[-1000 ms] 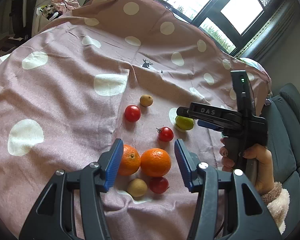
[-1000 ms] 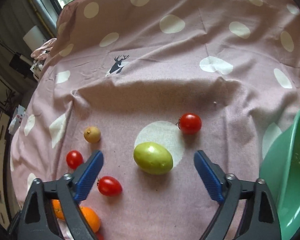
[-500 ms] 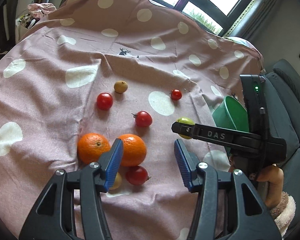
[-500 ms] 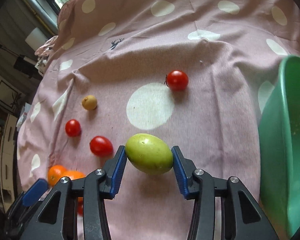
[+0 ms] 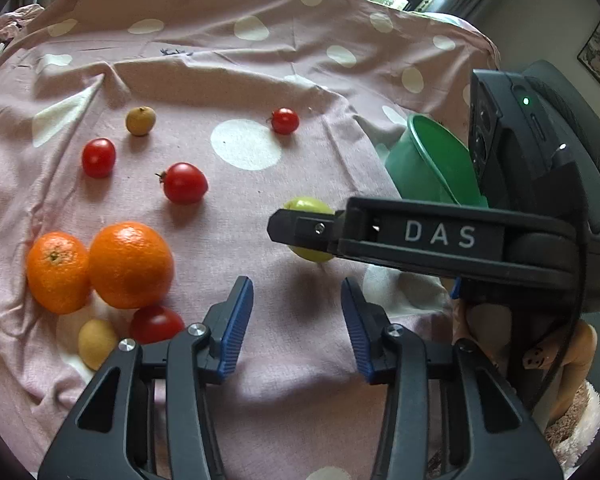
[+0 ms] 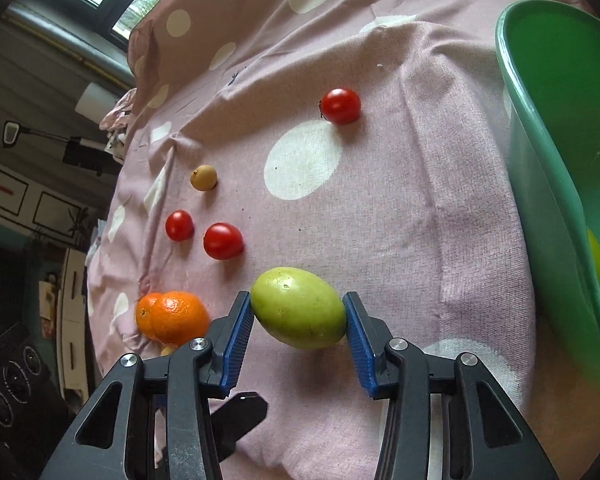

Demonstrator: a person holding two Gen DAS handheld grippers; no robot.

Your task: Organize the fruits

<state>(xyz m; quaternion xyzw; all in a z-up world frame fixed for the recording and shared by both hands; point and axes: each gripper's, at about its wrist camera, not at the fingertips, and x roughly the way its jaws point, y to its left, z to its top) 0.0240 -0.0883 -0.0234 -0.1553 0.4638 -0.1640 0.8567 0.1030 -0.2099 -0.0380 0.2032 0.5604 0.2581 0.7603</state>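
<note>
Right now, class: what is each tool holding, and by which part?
The right tool grips the green fruit across its two narrow ends. The left tool holds nothing.

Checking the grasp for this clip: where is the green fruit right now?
In the right wrist view the green fruit sits clamped between the right gripper fingers, above the pink cloth, with the green bowl to its right.

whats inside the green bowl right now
In the right wrist view, a yellowish fruit shows low inside the green bowl. The bowl's near wall and the frame edge hide the rest of the inside.
</note>
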